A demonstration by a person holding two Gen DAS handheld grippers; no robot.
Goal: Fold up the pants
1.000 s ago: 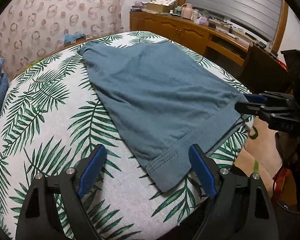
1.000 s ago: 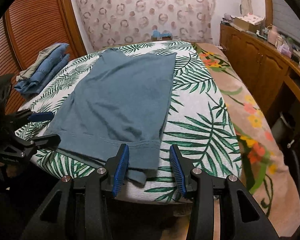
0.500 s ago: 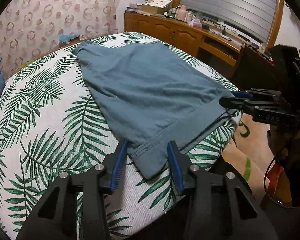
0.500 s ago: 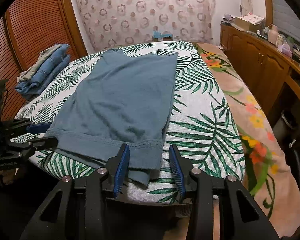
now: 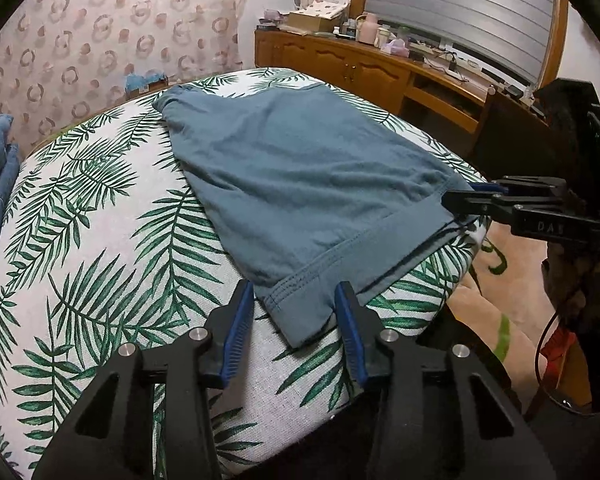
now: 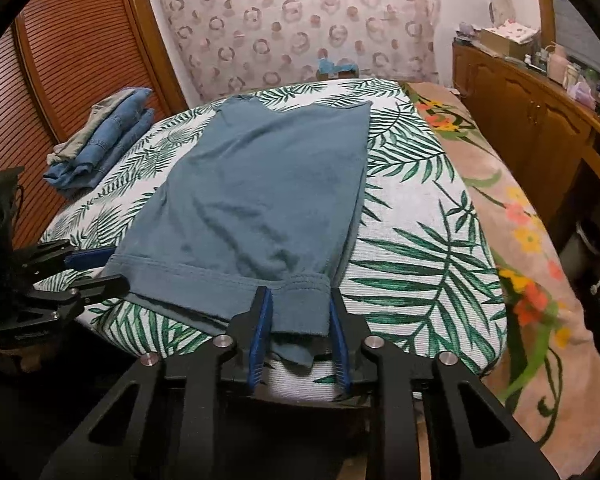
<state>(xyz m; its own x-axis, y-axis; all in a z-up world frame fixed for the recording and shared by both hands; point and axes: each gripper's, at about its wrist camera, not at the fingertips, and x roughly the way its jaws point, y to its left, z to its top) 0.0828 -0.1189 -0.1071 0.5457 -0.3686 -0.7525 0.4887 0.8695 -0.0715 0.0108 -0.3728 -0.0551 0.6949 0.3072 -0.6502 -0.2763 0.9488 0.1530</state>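
Teal pants point(image 5: 300, 184) point(image 6: 260, 192) lie flat on a bed with a palm-leaf cover point(image 5: 100, 240), hem end toward me. My left gripper point(image 5: 292, 292) straddles the near left hem corner. Its blue pads flank the cloth without squeezing it, so it is open. My right gripper point(image 6: 298, 300) sits at the other hem corner; its jaws are closing with the cloth between them, still unbunched. Each gripper shows in the other's view: the left gripper point(image 6: 118, 267) at the left edge, the right gripper point(image 5: 456, 194) at the right edge.
Folded jeans point(image 6: 100, 148) are stacked at the bed's far left. A floral blanket point(image 6: 520, 260) covers the right strip of the bed. A wooden cabinet point(image 6: 520, 112) with clutter runs along the right wall, and a louvred door point(image 6: 60, 60) stands on the left.
The left jaws narrowed sharply around the hem corner. The right jaws also narrowed onto their corner. Both hands stayed nearly in place.
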